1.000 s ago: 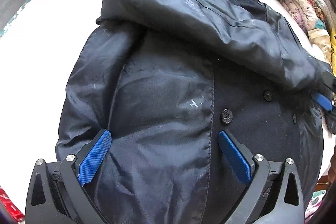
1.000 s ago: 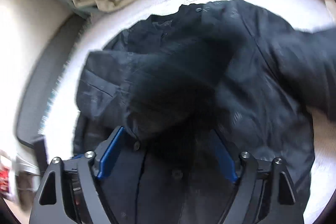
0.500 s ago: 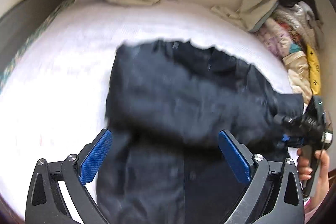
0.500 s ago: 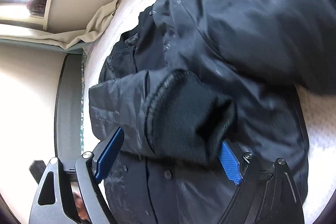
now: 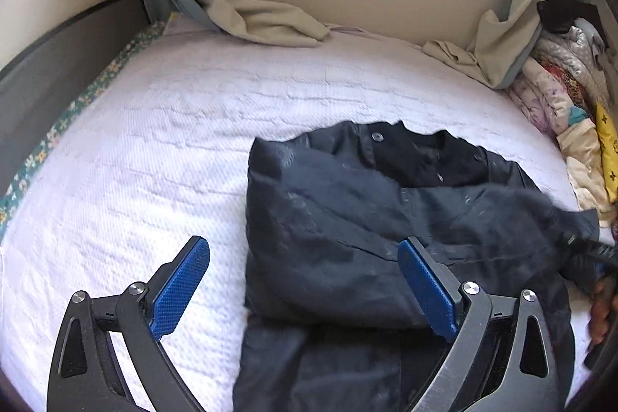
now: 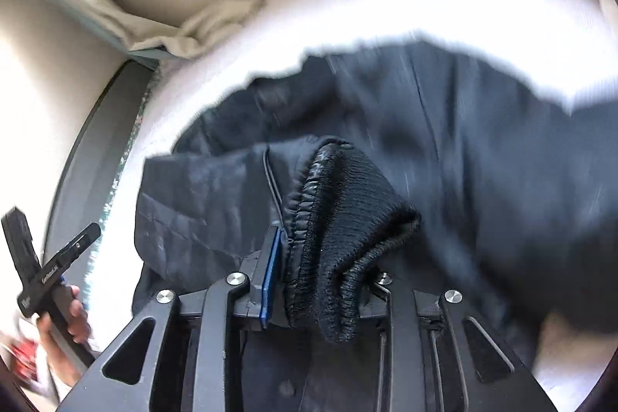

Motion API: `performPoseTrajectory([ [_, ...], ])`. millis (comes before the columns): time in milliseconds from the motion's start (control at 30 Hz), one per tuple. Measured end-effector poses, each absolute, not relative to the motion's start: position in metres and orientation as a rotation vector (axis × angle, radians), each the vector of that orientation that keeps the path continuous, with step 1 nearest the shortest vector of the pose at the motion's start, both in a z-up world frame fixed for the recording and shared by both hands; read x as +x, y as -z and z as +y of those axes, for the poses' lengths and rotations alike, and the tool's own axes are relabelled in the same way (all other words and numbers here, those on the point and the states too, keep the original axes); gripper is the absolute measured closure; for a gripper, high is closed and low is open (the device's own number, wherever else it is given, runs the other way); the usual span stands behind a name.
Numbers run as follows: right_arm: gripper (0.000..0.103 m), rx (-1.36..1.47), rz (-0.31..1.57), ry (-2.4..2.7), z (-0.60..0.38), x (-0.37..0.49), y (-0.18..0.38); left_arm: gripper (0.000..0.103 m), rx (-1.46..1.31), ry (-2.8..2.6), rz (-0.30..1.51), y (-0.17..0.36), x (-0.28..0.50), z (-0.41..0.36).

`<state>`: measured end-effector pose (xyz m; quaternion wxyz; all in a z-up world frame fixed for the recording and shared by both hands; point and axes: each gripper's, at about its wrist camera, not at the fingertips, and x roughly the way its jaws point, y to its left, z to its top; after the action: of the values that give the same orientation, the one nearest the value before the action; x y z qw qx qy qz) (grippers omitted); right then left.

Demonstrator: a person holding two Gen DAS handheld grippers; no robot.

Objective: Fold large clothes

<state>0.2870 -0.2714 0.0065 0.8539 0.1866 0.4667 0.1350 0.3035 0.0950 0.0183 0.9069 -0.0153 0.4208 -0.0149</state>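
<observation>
A dark navy jacket (image 5: 367,230) lies on the white bed (image 5: 154,149), one sleeve folded across its front. My left gripper (image 5: 301,284) is open and empty, raised above the jacket's left edge. My right gripper (image 6: 320,280) is shut on the ribbed knit cuff (image 6: 347,219) of the jacket sleeve and holds it above the jacket body (image 6: 483,161). The right gripper also shows at the right edge of the left wrist view (image 5: 595,253), blurred, with the sleeve trailing from it.
Beige curtains (image 5: 262,22) pile at the bed's far edge under the wall. A heap of coloured clothes (image 5: 567,95) lies at the far right. A dark bed frame (image 5: 58,64) runs along the left. The other hand and gripper handle (image 6: 42,277) show at lower left.
My left gripper has lifted and pulled back from the jacket, still open. My right gripper has closed on the sleeve cuff and carries it across the jacket.
</observation>
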Motion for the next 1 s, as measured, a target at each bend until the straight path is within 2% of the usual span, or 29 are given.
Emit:
performPoseTrajectory([
  [200,0.079,0.228,0.882,-0.248,-0.267,0.315,-0.027,0.003,0.018,-0.010,0.920,0.012,0.319,0.092],
  [467,0.078,0.320,1.029,-0.195,-0.290,0.331,0.040,0.005,0.063,-0.070,1.018,0.056,0.339,0.094],
  [600,0.067,0.344,1.103,-0.168,-0.294,0.328,0.059,0.005,0.052,-0.076,1.064,0.072,0.345,0.101],
  [633,0.064,0.334,1.107,-0.166,-0.294,0.327,0.056,0.005,0.046,-0.076,1.065,0.070,0.345,0.102],
  [700,0.052,0.339,1.110,-0.160,-0.299,0.323,0.044,0.008,0.050,-0.079,1.043,0.060,0.342,0.102],
  [767,0.047,0.333,1.085,-0.144,-0.305,0.315,0.024,0.009,0.071,-0.082,0.982,0.043,0.336,0.099],
  [867,0.047,0.223,0.963,-0.084,-0.301,0.299,-0.012,0.009,0.063,-0.027,0.900,0.023,0.326,0.088],
  [933,0.052,0.153,0.881,-0.070,-0.294,0.291,-0.028,0.009,0.048,0.015,0.909,0.025,0.325,0.081],
  [1000,0.075,0.124,0.875,-0.101,-0.283,0.291,-0.029,0.013,0.051,0.033,0.951,0.035,0.330,0.077],
])
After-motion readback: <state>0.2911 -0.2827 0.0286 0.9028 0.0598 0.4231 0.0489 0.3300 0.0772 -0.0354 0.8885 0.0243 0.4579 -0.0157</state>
